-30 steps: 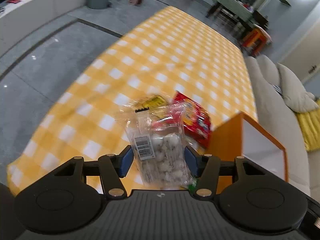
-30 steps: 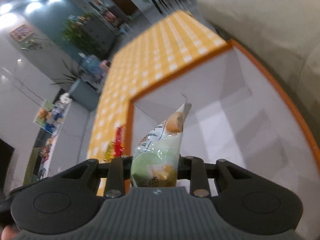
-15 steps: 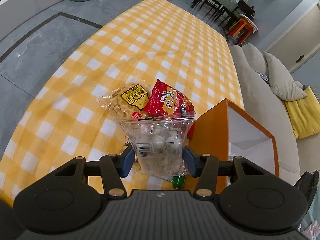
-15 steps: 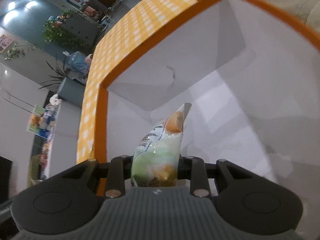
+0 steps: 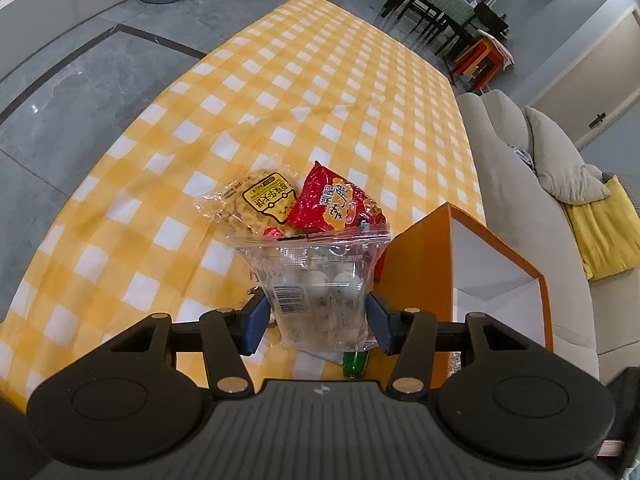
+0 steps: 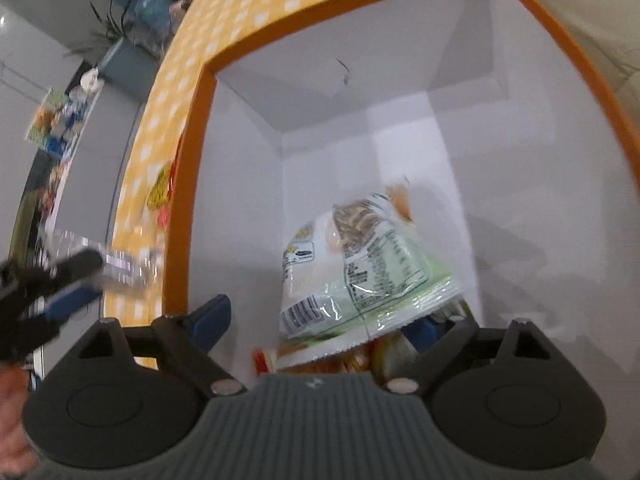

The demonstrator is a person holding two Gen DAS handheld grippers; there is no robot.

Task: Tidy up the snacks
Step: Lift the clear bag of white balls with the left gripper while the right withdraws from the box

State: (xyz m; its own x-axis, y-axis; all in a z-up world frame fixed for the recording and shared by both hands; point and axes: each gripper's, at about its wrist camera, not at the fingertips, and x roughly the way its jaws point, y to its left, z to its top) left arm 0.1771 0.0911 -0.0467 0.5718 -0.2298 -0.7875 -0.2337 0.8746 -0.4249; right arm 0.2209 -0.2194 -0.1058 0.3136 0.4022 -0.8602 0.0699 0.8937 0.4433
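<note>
Only our right gripper (image 6: pixel 320 320), whose jaws have just been opening, sees the green bag (image 6: pixel 360 272) loose inside the orange box (image 6: pixel 192 184); our left gripper (image 5: pixel 316 320) pinches a clear bag (image 5: pixel 316 280) beside that box's rim

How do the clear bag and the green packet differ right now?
The clear bag is gripped upright between the left gripper's pads above the tablecloth; the green packet lies loose inside the orange box, the right gripper's jaws having just opened. The clear bag shows white balls; the green packet is printed. Both are sealed snacks.
</note>
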